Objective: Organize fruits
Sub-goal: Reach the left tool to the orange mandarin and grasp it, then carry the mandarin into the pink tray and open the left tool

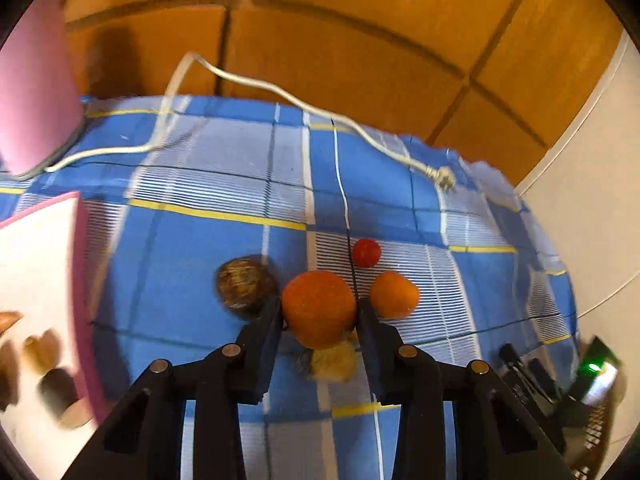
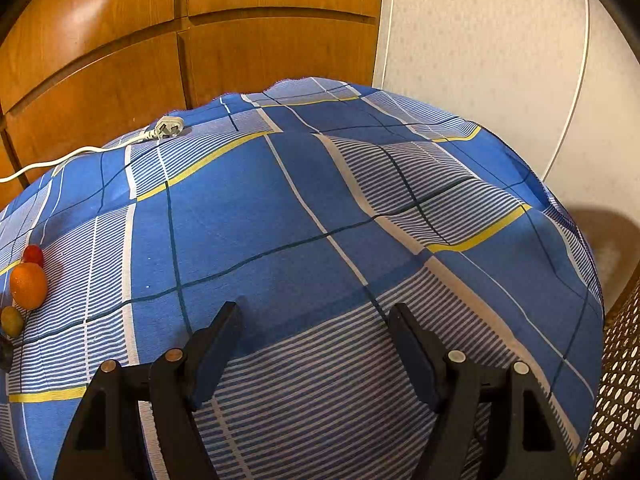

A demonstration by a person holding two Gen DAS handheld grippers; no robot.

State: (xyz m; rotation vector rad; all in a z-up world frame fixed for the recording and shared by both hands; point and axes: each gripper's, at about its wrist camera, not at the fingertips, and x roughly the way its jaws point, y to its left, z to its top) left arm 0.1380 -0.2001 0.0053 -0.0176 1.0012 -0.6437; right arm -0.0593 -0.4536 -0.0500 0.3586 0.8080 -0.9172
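No text, label or number can be read anywhere.

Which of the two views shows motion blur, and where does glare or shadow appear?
Left wrist view: blurred, worst on the brown fruit and pink-edged tray; large orange between the left tool's fingers is fairly sharp. Right wrist view: crisp; glare on the wooden doors, a dark shadow on the wall.
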